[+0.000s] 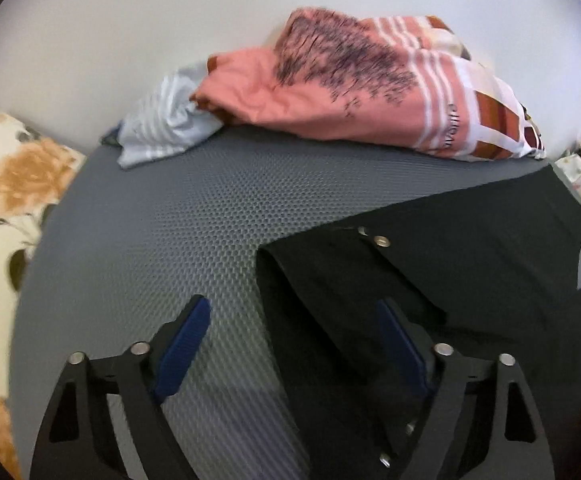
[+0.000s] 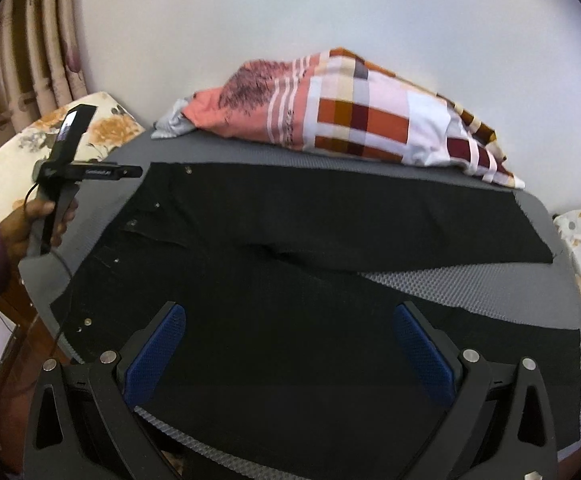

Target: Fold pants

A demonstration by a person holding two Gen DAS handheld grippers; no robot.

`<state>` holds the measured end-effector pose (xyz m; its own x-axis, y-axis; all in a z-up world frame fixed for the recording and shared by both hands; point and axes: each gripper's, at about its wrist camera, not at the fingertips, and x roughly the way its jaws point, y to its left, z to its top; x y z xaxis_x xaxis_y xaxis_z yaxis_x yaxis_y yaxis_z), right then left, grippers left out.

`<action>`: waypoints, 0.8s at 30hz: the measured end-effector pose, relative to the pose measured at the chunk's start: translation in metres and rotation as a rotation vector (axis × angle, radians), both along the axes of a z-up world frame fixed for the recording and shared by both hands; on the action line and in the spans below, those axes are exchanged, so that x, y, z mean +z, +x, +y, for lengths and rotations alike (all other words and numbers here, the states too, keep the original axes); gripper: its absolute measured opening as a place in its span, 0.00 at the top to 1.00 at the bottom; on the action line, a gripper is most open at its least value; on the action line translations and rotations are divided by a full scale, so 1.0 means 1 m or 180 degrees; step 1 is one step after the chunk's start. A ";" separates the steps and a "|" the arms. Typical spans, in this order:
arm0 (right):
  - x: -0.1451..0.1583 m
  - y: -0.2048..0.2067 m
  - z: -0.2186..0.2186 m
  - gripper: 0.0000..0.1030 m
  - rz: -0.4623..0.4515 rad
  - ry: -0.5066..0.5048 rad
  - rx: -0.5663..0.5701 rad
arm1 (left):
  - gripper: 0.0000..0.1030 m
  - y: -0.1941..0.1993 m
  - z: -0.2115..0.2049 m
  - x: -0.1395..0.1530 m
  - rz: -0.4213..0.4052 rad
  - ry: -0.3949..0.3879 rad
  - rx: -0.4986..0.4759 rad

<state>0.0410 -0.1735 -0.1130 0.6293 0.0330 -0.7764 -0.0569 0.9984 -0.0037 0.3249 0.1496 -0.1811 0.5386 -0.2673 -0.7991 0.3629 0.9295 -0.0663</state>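
The black pants (image 2: 290, 216) were laid flat across the grey mat (image 1: 162, 224), waistband with metal rivets toward the left, the two legs spread apart toward the right. The left gripper (image 1: 294, 316) was held with jaws spread over the waistband corner, one finger over the mat and the other over the cloth, nothing pinched. The right gripper (image 2: 286, 328) was seen wide apart above the near leg, gripping nothing.
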 end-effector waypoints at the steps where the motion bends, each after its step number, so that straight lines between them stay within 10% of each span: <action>1: -0.003 0.002 -0.001 0.00 0.0029 -0.0016 -0.0010 | 0.25 0.008 0.003 -0.004 0.0056 -0.0059 0.0007; 6: -0.017 0.012 -0.004 0.00 0.0180 -0.0040 -0.0055 | 0.26 0.039 0.007 -0.019 0.0308 -0.0597 -0.0248; 10: -0.024 0.021 -0.006 0.00 0.0258 -0.0017 -0.0082 | 0.28 0.052 -0.010 -0.032 0.0494 -0.0504 -0.0254; 13: -0.026 0.024 -0.006 0.00 0.0282 0.0008 -0.0094 | 0.67 0.051 -0.019 -0.030 0.0481 -0.0391 -0.0151; 18: -0.028 0.030 -0.008 0.00 0.0301 0.0093 -0.0067 | 0.82 0.034 -0.024 -0.016 0.0274 -0.0368 0.0072; 24: -0.011 0.079 -0.049 0.00 0.0272 0.1085 -0.0166 | 0.83 -0.031 -0.029 0.043 -0.0325 -0.0641 0.0109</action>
<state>0.1202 -0.2224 -0.1236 0.5704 0.2686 -0.7762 0.0086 0.9430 0.3326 0.2935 0.1203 -0.1380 0.6255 -0.3961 -0.6722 0.3457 0.9131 -0.2164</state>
